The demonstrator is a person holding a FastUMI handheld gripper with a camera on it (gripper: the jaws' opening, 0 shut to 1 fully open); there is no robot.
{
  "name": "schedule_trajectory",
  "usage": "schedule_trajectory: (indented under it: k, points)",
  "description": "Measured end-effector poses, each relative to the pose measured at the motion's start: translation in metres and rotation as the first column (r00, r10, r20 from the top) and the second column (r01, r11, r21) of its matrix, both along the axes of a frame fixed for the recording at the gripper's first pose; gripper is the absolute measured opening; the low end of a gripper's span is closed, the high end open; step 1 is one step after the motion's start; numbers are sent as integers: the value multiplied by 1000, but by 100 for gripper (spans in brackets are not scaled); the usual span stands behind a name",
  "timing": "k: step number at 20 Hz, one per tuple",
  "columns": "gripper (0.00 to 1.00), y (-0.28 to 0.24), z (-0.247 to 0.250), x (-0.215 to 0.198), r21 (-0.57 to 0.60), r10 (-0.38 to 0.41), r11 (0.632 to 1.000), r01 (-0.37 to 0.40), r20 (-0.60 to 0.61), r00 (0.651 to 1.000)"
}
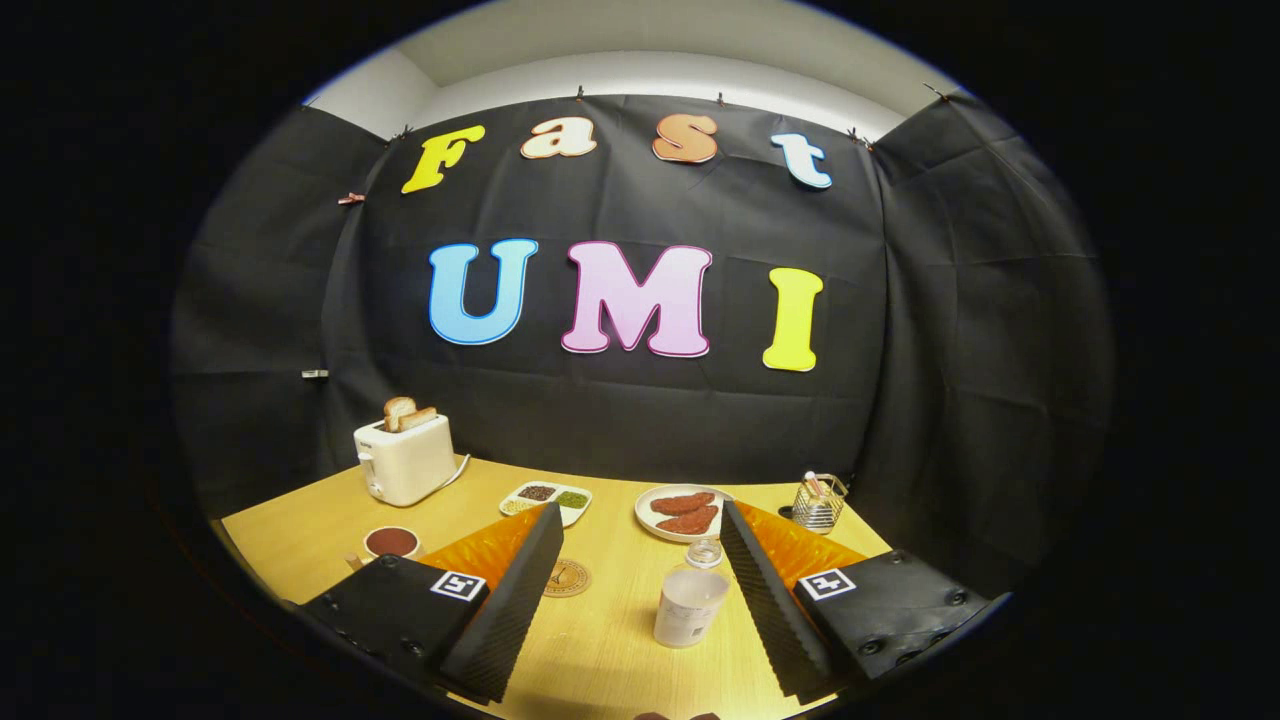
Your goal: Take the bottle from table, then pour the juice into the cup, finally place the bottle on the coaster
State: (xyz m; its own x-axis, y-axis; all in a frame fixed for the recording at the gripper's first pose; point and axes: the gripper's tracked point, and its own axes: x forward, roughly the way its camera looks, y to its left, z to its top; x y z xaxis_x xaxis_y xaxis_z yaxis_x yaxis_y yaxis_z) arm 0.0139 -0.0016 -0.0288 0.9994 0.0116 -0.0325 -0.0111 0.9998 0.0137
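The hand-held two-finger gripper (640, 590) hovers above the pale wooden table (600, 650); its fingers (510, 600) are spread wide apart, angled inward, gripping nothing; both reach forward low over that tabletop.

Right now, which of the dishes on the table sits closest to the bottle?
The round plate holding two reddish patties, just beyond the bottle between the open jaws. The divided tray and the cup are farther left.

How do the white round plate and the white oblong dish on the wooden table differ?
The white round plate carries red meat slices; the white oblong dish holds small separate heaps, dark and green. The plate sits just beyond the clear bottle, the dish nearer the toaster. Both rest flat beyond the open gripper.
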Motion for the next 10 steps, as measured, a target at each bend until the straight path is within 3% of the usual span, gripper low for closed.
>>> schedule_trajectory:
  k: [10]
  points:
    - [97, -29, -60, 31, -16, -42, 999, 41, -67, 997]
